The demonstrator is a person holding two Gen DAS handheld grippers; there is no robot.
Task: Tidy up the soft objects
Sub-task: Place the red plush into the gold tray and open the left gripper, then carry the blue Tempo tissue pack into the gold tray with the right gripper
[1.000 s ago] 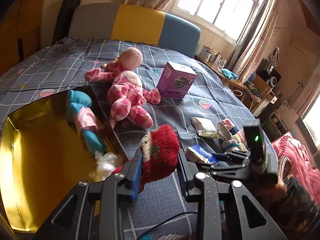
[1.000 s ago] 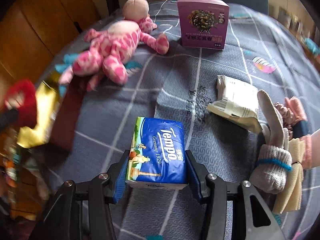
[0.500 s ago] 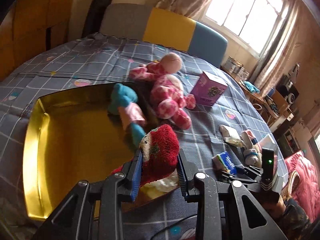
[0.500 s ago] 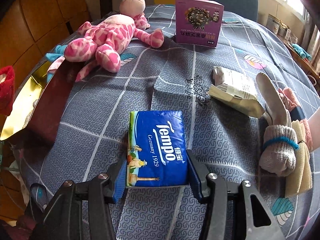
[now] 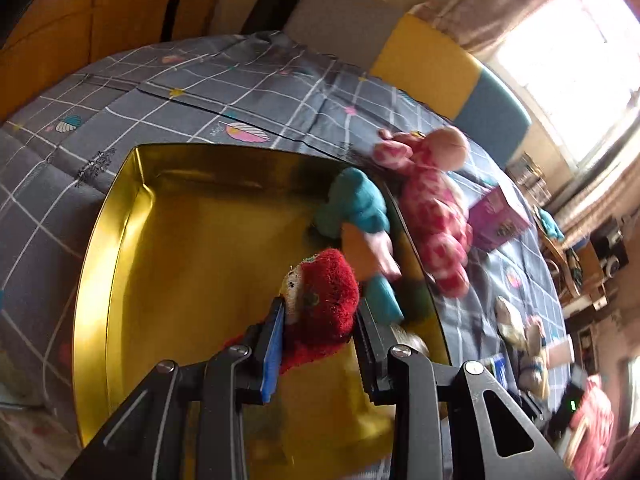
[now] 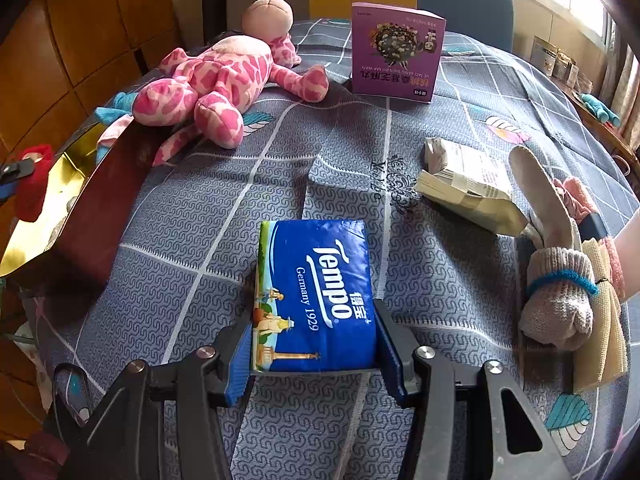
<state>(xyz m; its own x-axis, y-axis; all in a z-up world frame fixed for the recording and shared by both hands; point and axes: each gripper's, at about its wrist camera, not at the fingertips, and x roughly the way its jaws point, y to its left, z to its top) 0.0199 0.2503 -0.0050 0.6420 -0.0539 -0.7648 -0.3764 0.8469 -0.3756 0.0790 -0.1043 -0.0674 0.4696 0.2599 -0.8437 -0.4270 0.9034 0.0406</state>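
Note:
My left gripper (image 5: pixel 320 312) is shut on a red plush toy (image 5: pixel 324 300) and holds it above the gold tray (image 5: pixel 120 240). A teal and pink soft toy (image 5: pixel 360 216) lies in the tray at its right side. A pink spotted plush (image 5: pixel 432 208) lies on the bed just beyond the tray; it also shows in the right wrist view (image 6: pixel 216 80). My right gripper (image 6: pixel 314 340) is shut on a blue Tempo tissue pack (image 6: pixel 316 292) that rests on the bedspread. The red toy (image 6: pixel 34 184) and tray (image 6: pixel 36 216) appear at the far left there.
A purple box (image 6: pixel 396 52) stands at the back. A pale packet (image 6: pixel 468 188) lies right of centre. Rolled socks and cloths (image 6: pixel 560 280) lie at the right edge. The grey checked bedspread (image 6: pixel 224 240) covers the bed. A headboard and a window are behind.
My left gripper has carried the red toy leftward from beside the tray to over the tray's inside. My right gripper has stayed on the tissue pack, which sits lower on the bedspread.

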